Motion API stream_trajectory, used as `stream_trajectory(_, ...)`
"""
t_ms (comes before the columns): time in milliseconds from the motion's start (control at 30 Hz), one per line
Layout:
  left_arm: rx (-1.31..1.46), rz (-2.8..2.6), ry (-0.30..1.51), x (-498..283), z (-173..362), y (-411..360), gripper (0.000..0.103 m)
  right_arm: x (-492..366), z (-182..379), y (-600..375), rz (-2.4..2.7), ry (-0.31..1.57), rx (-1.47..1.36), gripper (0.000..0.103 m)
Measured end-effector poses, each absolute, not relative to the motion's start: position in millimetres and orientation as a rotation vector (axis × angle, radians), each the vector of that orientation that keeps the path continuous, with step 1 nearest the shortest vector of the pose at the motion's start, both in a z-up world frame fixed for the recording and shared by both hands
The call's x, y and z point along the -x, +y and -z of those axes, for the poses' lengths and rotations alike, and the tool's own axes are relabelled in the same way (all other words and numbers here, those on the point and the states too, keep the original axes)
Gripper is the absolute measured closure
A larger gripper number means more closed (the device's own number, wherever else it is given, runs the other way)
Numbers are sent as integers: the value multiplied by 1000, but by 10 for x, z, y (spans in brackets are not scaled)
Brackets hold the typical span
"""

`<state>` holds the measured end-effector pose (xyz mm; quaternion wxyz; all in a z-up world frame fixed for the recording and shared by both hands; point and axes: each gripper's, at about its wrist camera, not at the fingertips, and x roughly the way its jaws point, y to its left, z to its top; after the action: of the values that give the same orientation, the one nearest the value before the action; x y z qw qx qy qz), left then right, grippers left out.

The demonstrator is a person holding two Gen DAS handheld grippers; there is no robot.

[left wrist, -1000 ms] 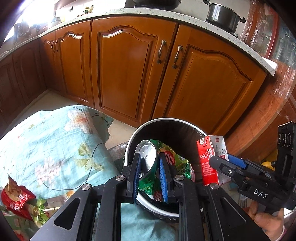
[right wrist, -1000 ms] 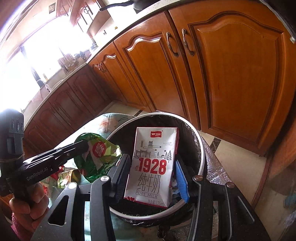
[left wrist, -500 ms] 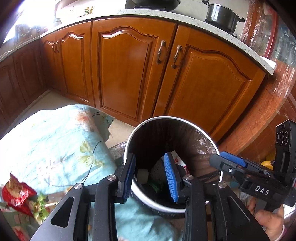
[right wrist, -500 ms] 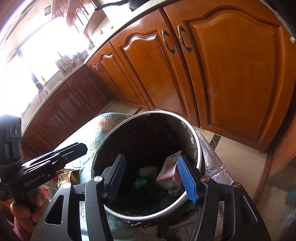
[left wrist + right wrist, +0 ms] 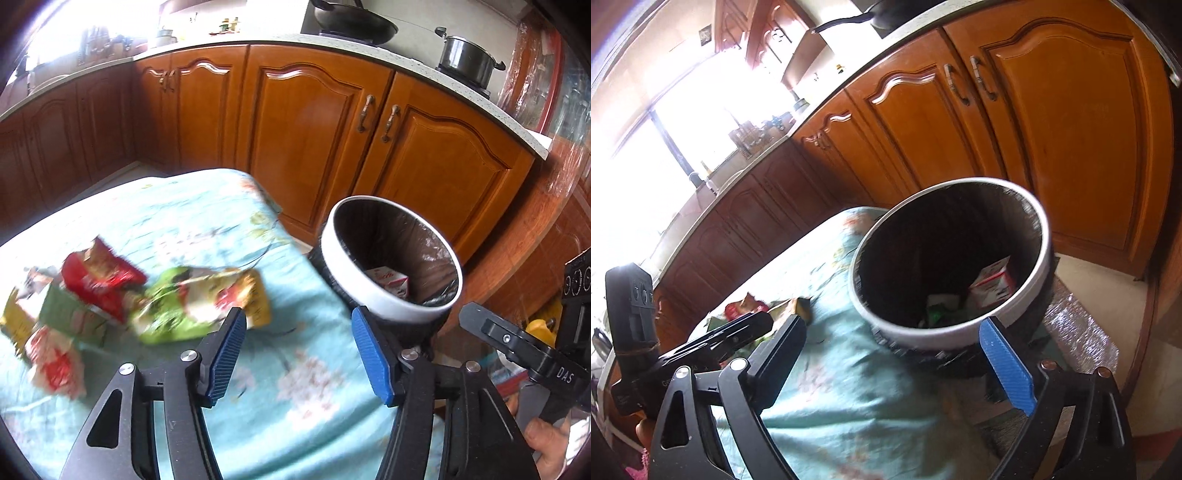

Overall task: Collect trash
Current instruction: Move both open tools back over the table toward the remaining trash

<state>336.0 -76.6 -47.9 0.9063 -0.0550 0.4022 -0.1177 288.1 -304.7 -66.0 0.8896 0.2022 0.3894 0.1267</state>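
A white-rimmed bin (image 5: 369, 295) with a dark liner stands at the edge of the flowered table; it also shows in the right wrist view (image 5: 908, 338). Inside lie a red and white milk carton (image 5: 391, 282) (image 5: 993, 284) and a green wrapper (image 5: 936, 314). Several snack wrappers lie on the cloth to the left: a red one (image 5: 99, 277) and a green and yellow one (image 5: 195, 302). My left gripper (image 5: 299, 354) is open and empty above the cloth beside the bin. My right gripper (image 5: 905, 354) is open and empty in front of the bin.
The table wears a light blue flowered cloth (image 5: 184, 214). Brown wooden cabinet doors (image 5: 314, 122) run behind under a pale counter with a pot (image 5: 467, 59) and a pan (image 5: 354, 22). The right gripper's body (image 5: 524, 354) sits at the right of the left wrist view.
Both grippers let go of the green wrapper and the milk carton, which fell into the bin. Both have pulled back from the bin and opened wider; the left view has swung toward the wrappers.
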Motion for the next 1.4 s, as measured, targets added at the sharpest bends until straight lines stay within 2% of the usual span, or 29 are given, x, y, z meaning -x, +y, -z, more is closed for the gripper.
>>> stream_trajectory(267,153,151,820,-2835,429,-206,37,-2686,699,-2550,-351,843,-371,6)
stream_trajectory(633,229,19,816,-2376,403,482,37,-2643,765,-1926,-447,892,-299,6)
stream_trajectory(933,277,-37,818,-2360,408,796,37,-2788,745,-1615,-485,896,-256,6)
stream_trajectory(1400,253,-66,851,-2775,536,919,37,-3340,904,-1531,-469,932,-257,6)
